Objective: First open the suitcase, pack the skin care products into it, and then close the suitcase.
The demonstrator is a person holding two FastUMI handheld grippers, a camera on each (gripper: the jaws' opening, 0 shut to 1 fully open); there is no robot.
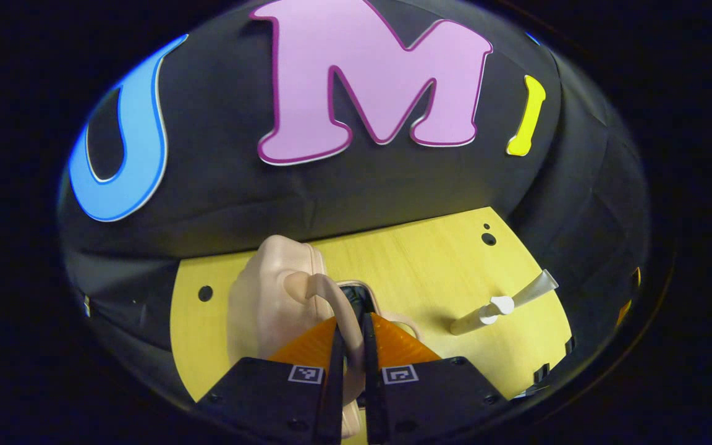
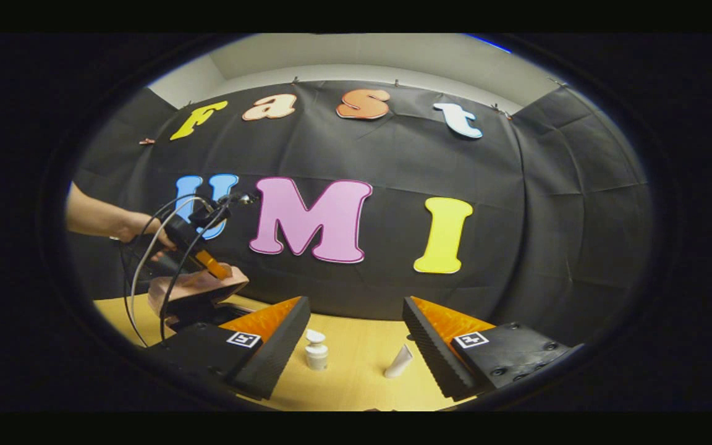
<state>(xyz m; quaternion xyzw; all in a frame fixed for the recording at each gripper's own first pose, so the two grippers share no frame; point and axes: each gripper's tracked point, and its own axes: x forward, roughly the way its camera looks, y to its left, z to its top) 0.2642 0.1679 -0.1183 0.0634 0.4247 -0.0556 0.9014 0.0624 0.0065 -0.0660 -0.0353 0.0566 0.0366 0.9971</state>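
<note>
A pale pink suitcase (image 1: pixel 269 290) stands on the yellow wooden table (image 1: pixel 418 266). My left gripper (image 1: pixel 351 327) is shut on its curved handle (image 1: pixel 316 285). In the right gripper view the suitcase lid (image 2: pixel 198 287) is tilted up, part open, with the left gripper (image 2: pixel 211 264) on it, held by a person's hand (image 2: pixel 143 233). A small bottle with a white cap (image 1: pixel 476 318) and a pale tube (image 1: pixel 536 287) sit to the right of the case. My right gripper (image 2: pixel 356 321) hangs open above the table, with the bottle (image 2: pixel 316 353) and tube (image 2: pixel 398 363) beyond its fingers.
The table's far edge meets the black cloth wall. Round holes (image 1: pixel 489 238) dot the tabletop near the back. Cables (image 2: pixel 146 259) loop from the left gripper over the table's left side. Bare wood (image 2: pixel 356 377) lies around the two products.
</note>
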